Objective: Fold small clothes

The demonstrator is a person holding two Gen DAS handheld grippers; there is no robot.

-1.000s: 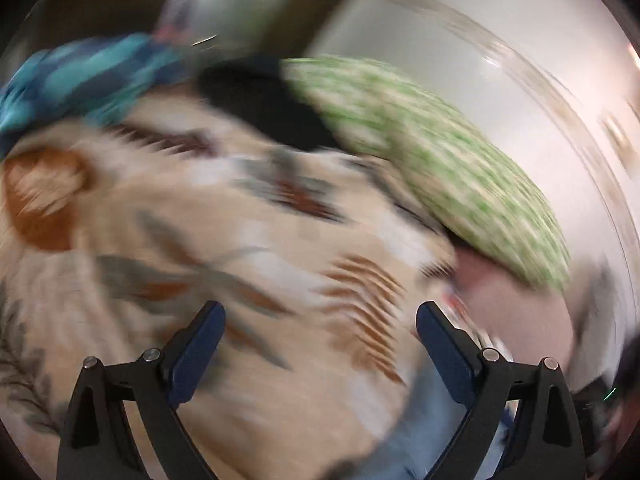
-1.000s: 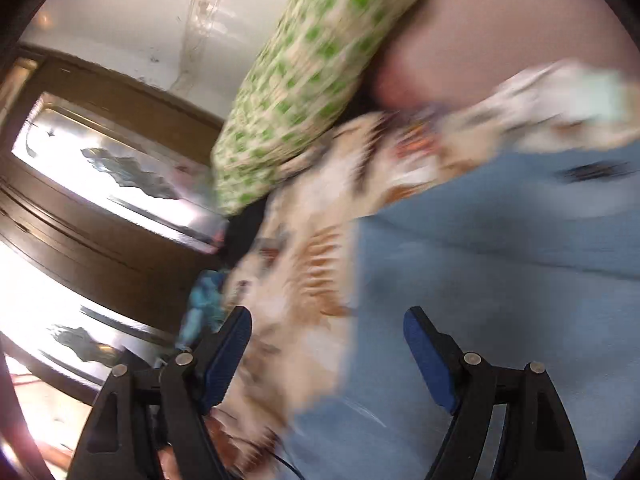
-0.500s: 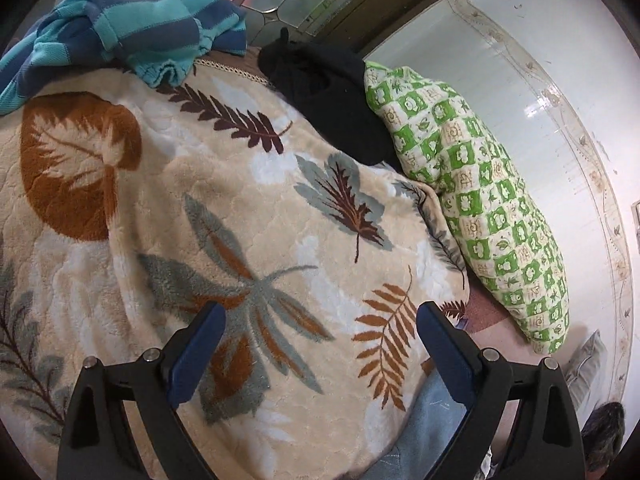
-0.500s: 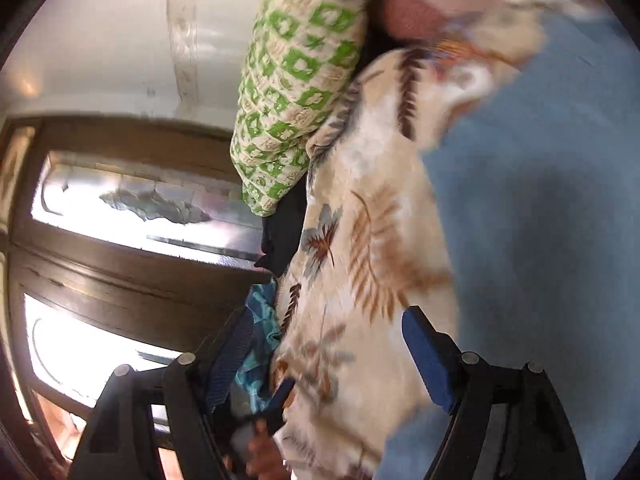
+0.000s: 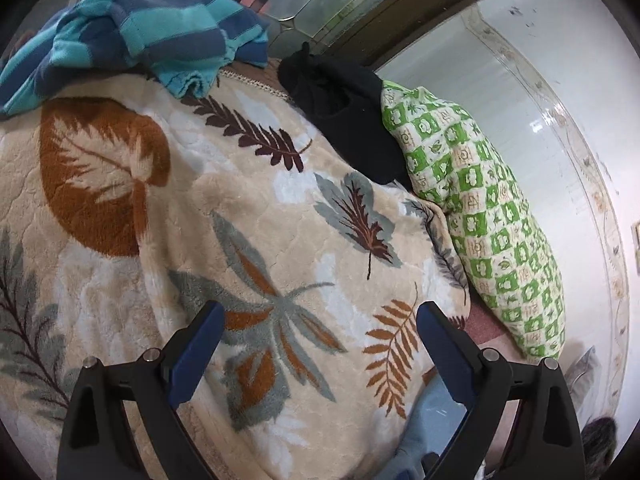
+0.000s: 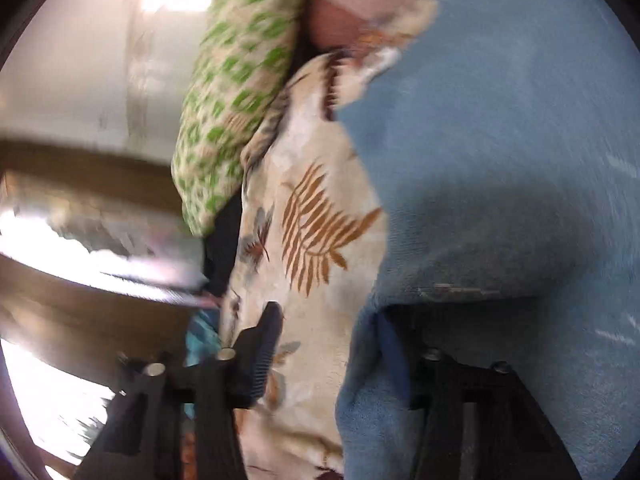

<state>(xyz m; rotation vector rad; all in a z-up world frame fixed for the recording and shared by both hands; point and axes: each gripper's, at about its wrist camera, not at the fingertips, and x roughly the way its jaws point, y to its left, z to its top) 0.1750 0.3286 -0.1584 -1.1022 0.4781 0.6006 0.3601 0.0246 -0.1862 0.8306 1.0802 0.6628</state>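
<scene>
Here, one striped garment (image 5: 132,36), one black garment (image 5: 344,116), one pillow (image 5: 480,216)

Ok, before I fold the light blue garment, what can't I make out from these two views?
- Light blue garment: right wrist view is motion-blurred and its edges run off frame; left wrist view shows only a corner.
- Right gripper: jaws closing around the garment's edge; one finger is under the cloth, so pad contact is unclear.
- Black garment: partly behind the green pillow.
- Striped garment: bunched, shape unreadable.

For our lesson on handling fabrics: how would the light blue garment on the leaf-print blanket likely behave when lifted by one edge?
The light blue garment probably droops limply; its edge already bunches between the closing right gripper. Its fuzzy surface likely clings to the plush blanket rather than sliding.
</scene>
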